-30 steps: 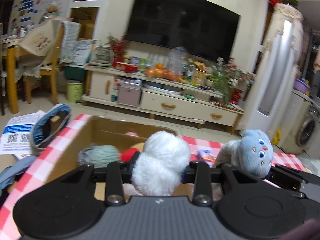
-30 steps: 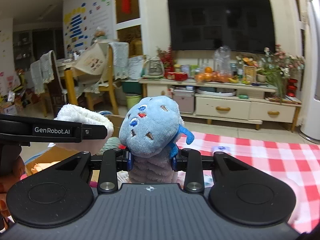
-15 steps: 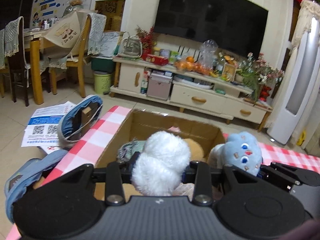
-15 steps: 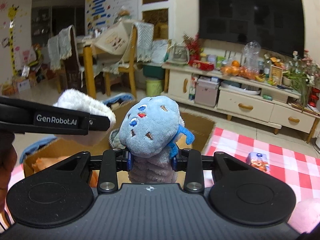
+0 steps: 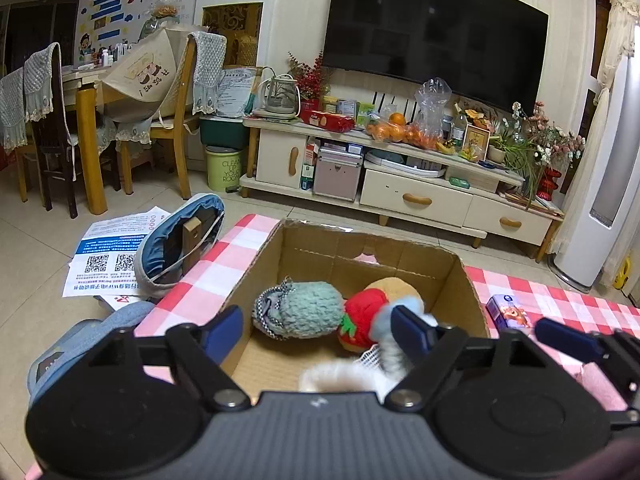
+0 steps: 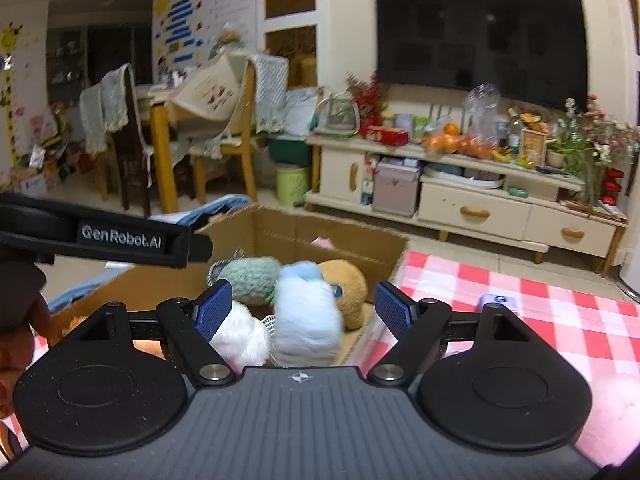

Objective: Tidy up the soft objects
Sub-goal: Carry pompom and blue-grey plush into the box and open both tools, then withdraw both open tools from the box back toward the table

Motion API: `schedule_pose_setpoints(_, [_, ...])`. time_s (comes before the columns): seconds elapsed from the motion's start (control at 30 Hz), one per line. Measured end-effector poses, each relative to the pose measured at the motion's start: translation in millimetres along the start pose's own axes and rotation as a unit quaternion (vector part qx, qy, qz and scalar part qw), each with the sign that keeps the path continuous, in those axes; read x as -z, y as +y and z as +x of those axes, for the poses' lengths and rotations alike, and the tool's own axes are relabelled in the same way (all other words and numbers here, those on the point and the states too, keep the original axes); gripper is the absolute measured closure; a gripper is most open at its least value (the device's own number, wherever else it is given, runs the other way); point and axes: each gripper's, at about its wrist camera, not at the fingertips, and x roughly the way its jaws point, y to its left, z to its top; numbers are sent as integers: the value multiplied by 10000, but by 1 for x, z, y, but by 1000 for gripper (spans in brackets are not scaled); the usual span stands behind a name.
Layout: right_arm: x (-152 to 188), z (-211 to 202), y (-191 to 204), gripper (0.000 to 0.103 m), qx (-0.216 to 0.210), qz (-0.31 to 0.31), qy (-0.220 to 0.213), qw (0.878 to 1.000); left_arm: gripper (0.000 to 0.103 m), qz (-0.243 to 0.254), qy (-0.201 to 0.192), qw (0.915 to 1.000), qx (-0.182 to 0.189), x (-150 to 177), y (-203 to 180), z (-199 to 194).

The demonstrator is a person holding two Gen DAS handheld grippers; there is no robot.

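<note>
An open cardboard box (image 5: 360,246) stands on the checked tablecloth and holds a teal knitted toy (image 5: 308,310), a red plush (image 5: 364,316) and a tan plush (image 5: 400,286). My left gripper (image 5: 318,332) hangs over the box with its jaws opening; the white fluffy toy (image 5: 340,376) lies blurred below them, touching neither pad. My right gripper (image 6: 303,310) is beside it over the same box (image 6: 320,232), jaws opening too. The blue plush (image 6: 306,320) sits blurred in the box beyond its pads, next to the white toy (image 6: 240,336).
A small blue carton (image 5: 506,312) lies on the red-and-white tablecloth (image 6: 520,312) right of the box. A blue bag (image 5: 180,236) and printed sheets (image 5: 108,256) are on the floor to the left. A TV cabinet (image 5: 400,192) and dining chairs stand beyond.
Both grippers have gone from shut to open. The white fluffy toy and the blue plush have left the pads and dropped into the box. The left view has tilted down toward the box.
</note>
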Motion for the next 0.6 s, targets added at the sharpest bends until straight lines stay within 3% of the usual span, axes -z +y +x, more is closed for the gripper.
schedule_pose_setpoints(0.13, [6,-18,-5,4,232,76,-148,9996,8,104,-64,9999,-63,0,-4,-1])
schedule_pose_setpoints(0.3, [15,-32,-16,3,532,171,-222,9982,6,265,-132,9995,-73,1,-14,-3])
schedule_pose_setpoints(0.6, [24,-53,-33,3,700,477,-371,9957,4,625,-138,9979,-39,8,-37,-4])
